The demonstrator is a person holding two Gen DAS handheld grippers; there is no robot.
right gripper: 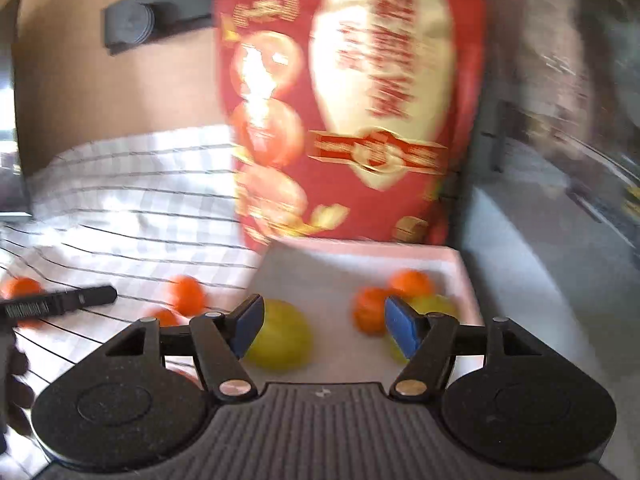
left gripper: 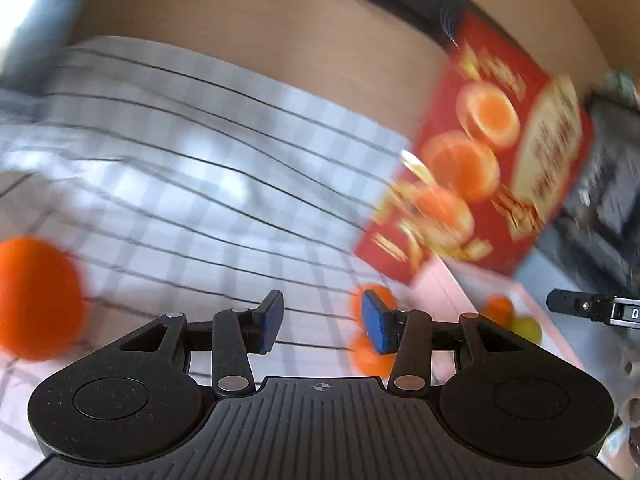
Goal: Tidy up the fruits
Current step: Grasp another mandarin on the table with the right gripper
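Home dining table: checked tablecloth (left gripper: 192, 152), red gift box (right gripper: 352, 112).

Red gift box lid (right gripper: 352, 112), propped upright behind pink tray: gold oval panel carries red characters in columns, too blurred to read. Same lid in left wrist view (left gripper: 492, 152): cream panel with red characters, also smeared, unreadable. Right gripper (left gripper: 596, 308) at frame edge in left wrist view: white letter "D" on black body, rest cut off. No other legible text, numbers or brand marks.
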